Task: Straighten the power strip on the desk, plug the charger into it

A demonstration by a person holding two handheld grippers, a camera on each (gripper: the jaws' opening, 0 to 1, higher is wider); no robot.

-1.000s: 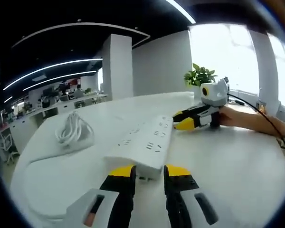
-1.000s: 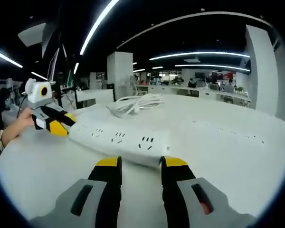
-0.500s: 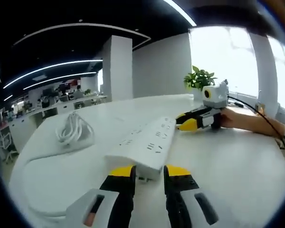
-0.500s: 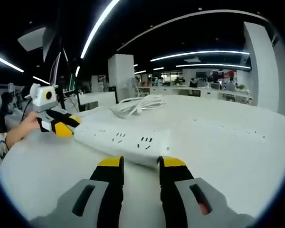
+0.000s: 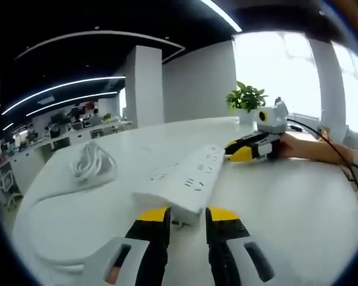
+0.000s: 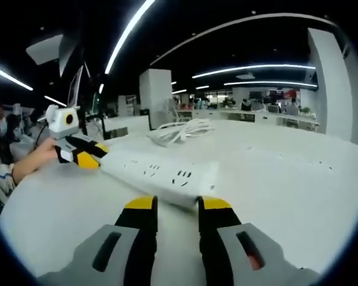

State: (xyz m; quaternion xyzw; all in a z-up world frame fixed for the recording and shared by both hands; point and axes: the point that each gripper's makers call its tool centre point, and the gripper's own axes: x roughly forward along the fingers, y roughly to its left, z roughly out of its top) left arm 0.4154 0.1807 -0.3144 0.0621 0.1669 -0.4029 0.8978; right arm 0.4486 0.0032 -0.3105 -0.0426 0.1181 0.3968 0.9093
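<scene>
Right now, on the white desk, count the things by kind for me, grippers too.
White rectangular power strip: 1
White coiled cable bundle: 1
Green potted plant: 1
Yellow-tipped grippers: 2, left gripper and right gripper
Total: 5

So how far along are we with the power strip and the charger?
Early. Each gripper sits at one end of the white power strip on the desk: the left gripper and the right gripper, so straightening appears to be in hand. Every visible socket is empty. The coiled white cable lies untouched beyond, so plugging in remains.
</scene>
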